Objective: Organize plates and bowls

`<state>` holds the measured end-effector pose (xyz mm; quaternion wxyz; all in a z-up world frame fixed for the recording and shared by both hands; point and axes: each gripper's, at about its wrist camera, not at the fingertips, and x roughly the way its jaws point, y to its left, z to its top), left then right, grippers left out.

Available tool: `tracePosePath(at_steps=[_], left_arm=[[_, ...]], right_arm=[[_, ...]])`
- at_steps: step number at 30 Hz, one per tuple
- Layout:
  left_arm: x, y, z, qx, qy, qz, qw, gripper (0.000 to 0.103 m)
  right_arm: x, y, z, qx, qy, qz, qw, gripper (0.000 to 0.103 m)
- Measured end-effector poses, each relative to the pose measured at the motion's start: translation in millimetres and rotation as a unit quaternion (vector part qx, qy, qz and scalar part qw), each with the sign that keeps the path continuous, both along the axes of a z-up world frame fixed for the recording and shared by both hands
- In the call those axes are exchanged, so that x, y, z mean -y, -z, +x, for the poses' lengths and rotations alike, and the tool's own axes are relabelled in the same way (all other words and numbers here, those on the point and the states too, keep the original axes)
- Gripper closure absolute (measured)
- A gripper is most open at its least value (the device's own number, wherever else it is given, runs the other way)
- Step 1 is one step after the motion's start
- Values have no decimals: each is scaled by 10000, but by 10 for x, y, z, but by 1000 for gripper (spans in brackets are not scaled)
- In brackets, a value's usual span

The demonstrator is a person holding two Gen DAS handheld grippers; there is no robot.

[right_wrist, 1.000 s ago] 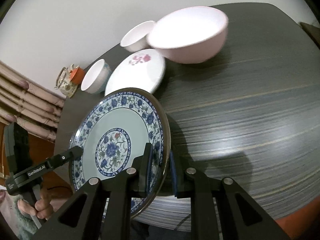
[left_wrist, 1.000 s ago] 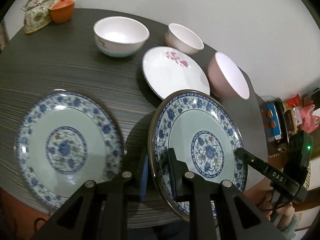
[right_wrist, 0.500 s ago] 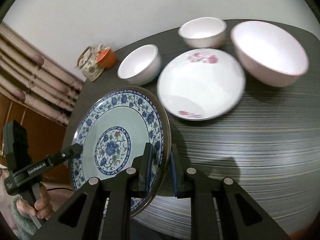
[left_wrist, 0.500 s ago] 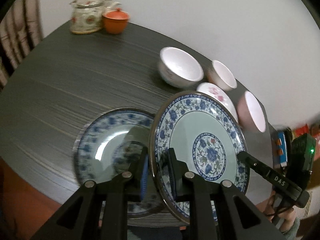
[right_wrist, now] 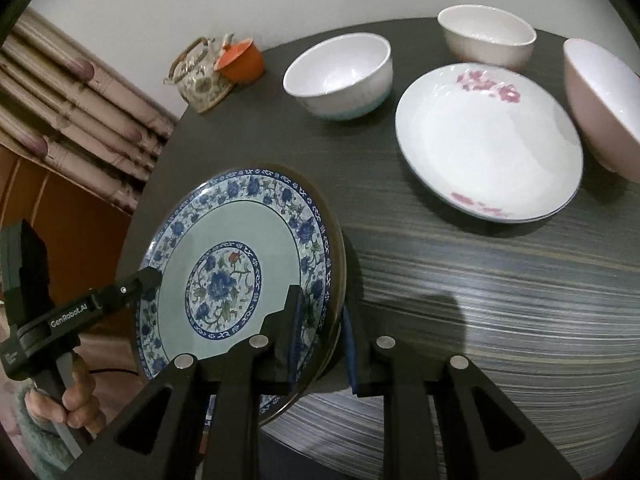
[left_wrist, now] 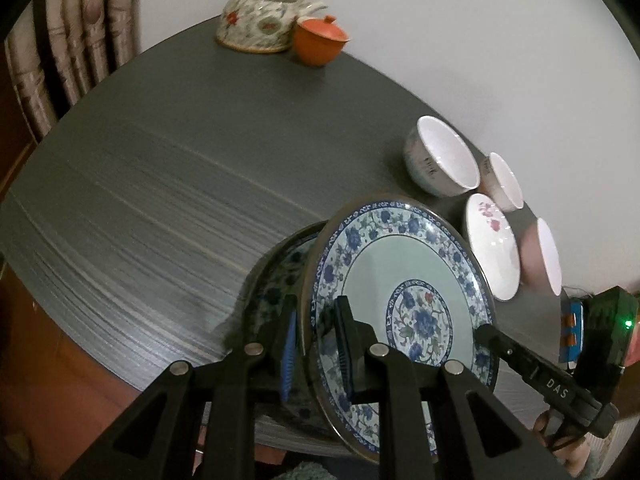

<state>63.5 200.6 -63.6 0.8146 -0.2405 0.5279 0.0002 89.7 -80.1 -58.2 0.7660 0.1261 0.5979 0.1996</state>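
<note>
A round dark grey wood-grain table (left_wrist: 168,184) fills both views, set against a pale wall with a pleated curtain (right_wrist: 68,92) at one side. Above its near edge a blue-and-white floral plate (left_wrist: 404,300) is held tilted on edge by both grippers, one on each side of its rim. The left gripper (left_wrist: 316,340) has its fingers pinching the plate's rim, one blue pad behind the plate and one on its face. The right gripper (right_wrist: 320,344) likewise pinches the opposite rim, with one finger on the patterned face and the other behind. Just behind and under the held plate, in the left wrist view, a second blue-and-white plate (left_wrist: 280,276) lies on the table, mostly hidden and in shadow. Farther back sits a white plate with pink flowers (right_wrist: 488,140), flat on the table. Beside it stands a pink bowl (right_wrist: 604,112), cut off by the frame edge. A white bowl with a pale blue base (right_wrist: 340,76) and a smaller cream bowl (right_wrist: 486,36) stand near the wall side of the flowered plate. At the far edge a floral teapot (left_wrist: 260,20) touches an orange lidded cup (left_wrist: 318,40). A hand (right_wrist: 76,396) grips the left gripper's handle.
</note>
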Motion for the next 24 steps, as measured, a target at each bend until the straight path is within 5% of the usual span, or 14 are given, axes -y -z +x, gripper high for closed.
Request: tracePosePath(at_steps=[24], left_arm=[[-83, 391, 47, -265, -146, -79, 9995, 84]], right_arm=[[-427, 260, -67, -15, -331, -522, 9981, 77]])
